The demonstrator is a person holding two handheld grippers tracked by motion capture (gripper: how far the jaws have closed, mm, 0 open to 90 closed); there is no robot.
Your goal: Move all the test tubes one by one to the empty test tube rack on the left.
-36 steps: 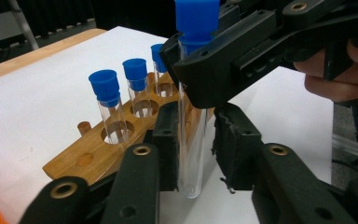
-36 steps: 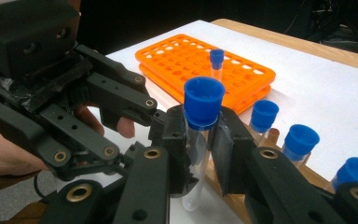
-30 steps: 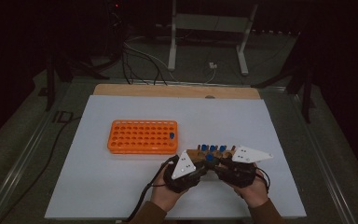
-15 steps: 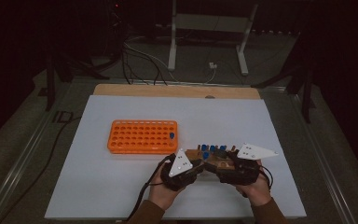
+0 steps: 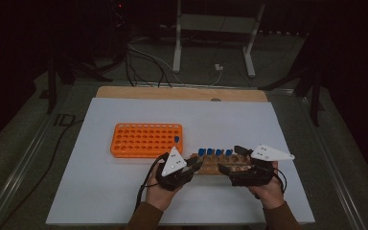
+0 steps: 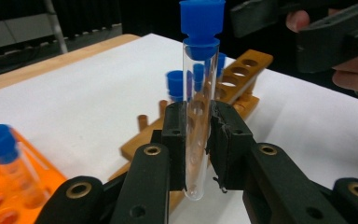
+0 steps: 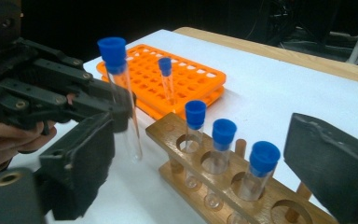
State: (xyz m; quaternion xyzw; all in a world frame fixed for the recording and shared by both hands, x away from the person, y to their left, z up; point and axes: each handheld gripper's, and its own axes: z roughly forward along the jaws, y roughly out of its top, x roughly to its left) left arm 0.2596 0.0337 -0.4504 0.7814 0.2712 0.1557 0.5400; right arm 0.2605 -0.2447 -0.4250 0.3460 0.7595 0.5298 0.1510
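The left tongs point(image 6: 198, 140) clamp a clear test tube point(image 6: 196, 116) with blue cap upright, just beside the wooden rack point(image 7: 242, 186). The right tongs point(image 7: 205, 172) have just been opening, nothing between them, over that rack; orange rack point(image 5: 146, 140) stands behind on the white worktop point(image 5: 268, 120)

plastic rack point(image 5: 146, 140): on table point(image 5: 278, 124), left | wooden rack point(image 5: 218, 163): just right of and nearer than plastic rack | three tubes point(image 7: 223, 144): standing in wooden rack | one tube point(image 7: 167, 79): in plastic rack | held tube point(image 6: 199, 116): above table, beside wooden rack
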